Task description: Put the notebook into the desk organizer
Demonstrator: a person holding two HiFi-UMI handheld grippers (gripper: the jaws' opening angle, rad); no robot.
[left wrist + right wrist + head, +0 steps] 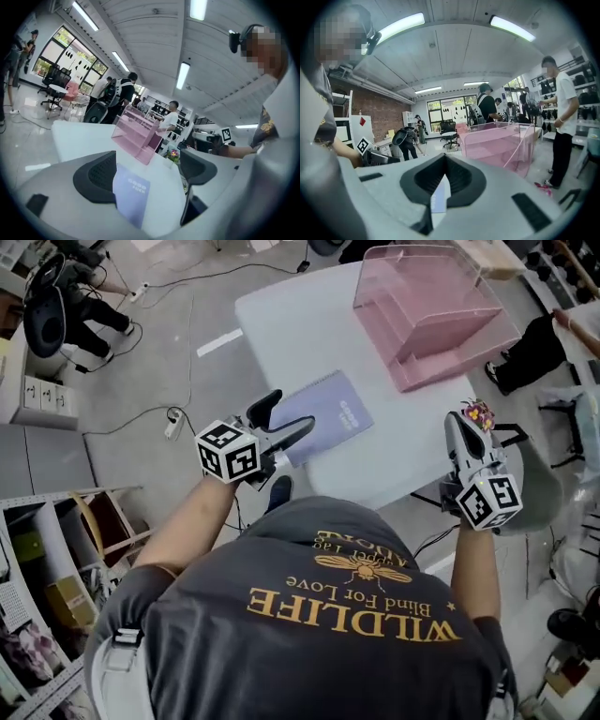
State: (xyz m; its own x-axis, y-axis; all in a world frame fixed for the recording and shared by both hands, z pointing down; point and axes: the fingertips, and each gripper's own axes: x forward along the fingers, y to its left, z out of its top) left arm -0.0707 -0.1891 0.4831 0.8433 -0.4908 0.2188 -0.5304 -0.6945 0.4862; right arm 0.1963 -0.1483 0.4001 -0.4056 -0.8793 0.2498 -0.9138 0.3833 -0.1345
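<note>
Notebook (pixel 328 413): lavender cover, lying flat on the white table (pixel 281 324), near the table's front edge, on my left side. It is not lifted or gripped.

Desk organizer (pixel 427 320): pink and translucent, at the table's far right corner, well apart from the notebook. Bare tabletop lies between the two.

Left gripper (pixel 295 409): the jaws stand wide apart at the notebook's near left corner. The left gripper view shows the cover (pixel 132 194) in the gap, close against the left pad (pixel 96 176). The other jaw is well off it. I cannot tell whether the pad touches the cover or only hangs over it. The organizer (pixel 138 133) sits straight ahead, beyond the notebook.

Right gripper (pixel 459 423): off the table's right front corner and away from the notebook. Its jaws are drawn together with nothing in them. In its own view the pads meet at the tips (pixel 444 161), with only a sliver of background below. The organizer (pixel 497 143) fills the right of that view. A small flower decoration (pixel 478 412) sits just beside this gripper.

Step in hand, as I judge it: the approach to pick up the notebook, with the grasp not yet made.

Next move calls for:
- getting one jaw under the cover's edge, which is awkward for a thin, flat thing lying on a tabletop
- closing firmly on the corner or spine side
- carrying the notebook across to the organizer and tipping it upright to slide it into a slot

Risk: the notebook may skid forward instead of lifting, or the pages may fan open.
</note>
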